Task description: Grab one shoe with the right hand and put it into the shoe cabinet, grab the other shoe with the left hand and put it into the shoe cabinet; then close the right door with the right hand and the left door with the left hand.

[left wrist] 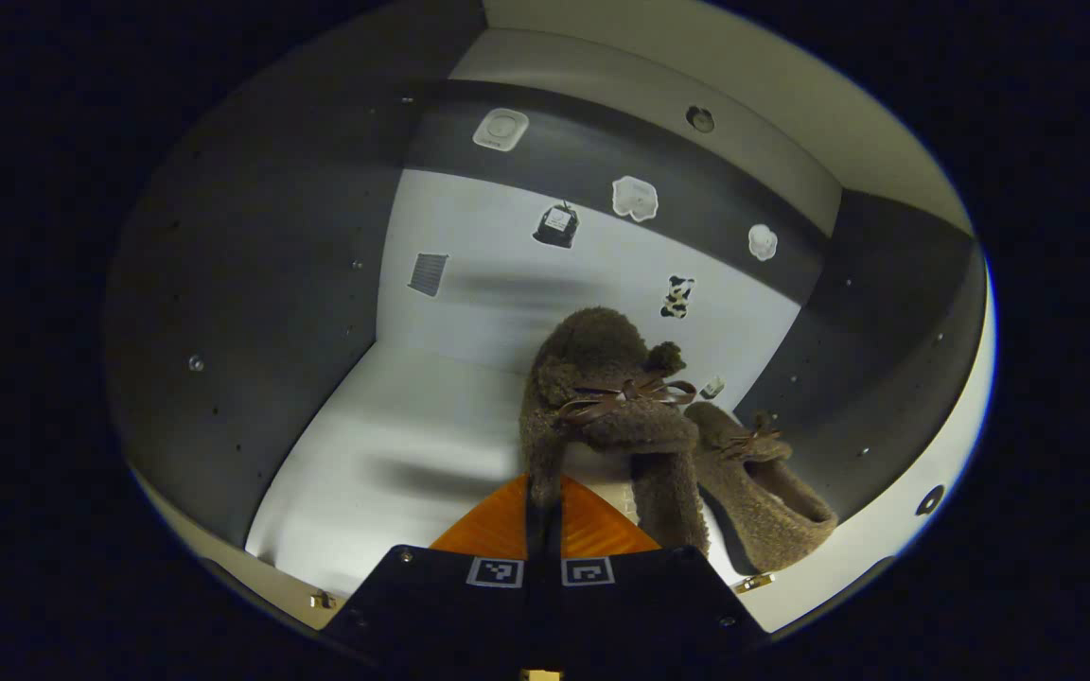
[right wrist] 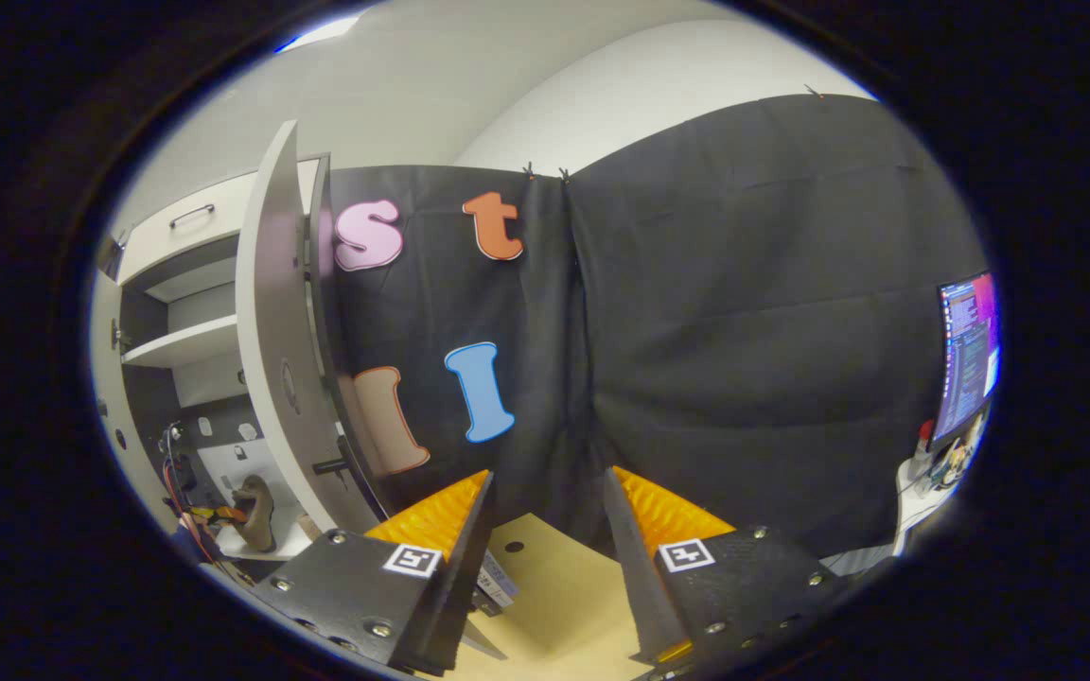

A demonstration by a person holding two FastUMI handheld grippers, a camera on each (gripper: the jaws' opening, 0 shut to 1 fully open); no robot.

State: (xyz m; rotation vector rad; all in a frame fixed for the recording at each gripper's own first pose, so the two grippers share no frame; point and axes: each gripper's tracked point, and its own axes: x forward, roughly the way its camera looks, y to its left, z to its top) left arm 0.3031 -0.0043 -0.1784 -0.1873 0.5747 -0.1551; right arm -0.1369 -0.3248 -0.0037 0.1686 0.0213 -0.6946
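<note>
L gripper (left wrist: 543,511): inside the shoe cabinet (left wrist: 252,312), low compartment. Jaws together, clamped on the heel edge of a fuzzy brown shoe (left wrist: 602,397). Both fingers (left wrist: 498,525) press the fabric between them.
Held shoe: toe points toward the back wall, bow on top, sole side hangs down toward the shelf floor (left wrist: 384,445). Cannot tell if it touches the floor.
2nd shoe (left wrist: 758,482): same brown type w/ bow, lying on the compartment floor just right of the held one, near the right wall. The two appear to touch or overlap at the side; exact contact unclear.
Cabinet interior: dark side walls, pale back panel (left wrist: 488,274), several small stickers (left wrist: 635,199) on the back.
R gripper (right wrist: 545,520): outside the cabinet, jaws well apart, nothing between them. Faces the black cloth wall (right wrist: 753,312), above a pale wood surface (right wrist: 554,586).
Right door (right wrist: 271,350): swung open, edge-on in the right gripper view, to the left of the R gripper.
Cabinet seen from right gripper view: upper shelves (right wrist: 181,345) visible; low down, a brown shoe (right wrist: 256,511) w/ the other gripper (right wrist: 214,515) on it.
Other: monitor (right wrist: 966,355) at far right, lit.
</note>
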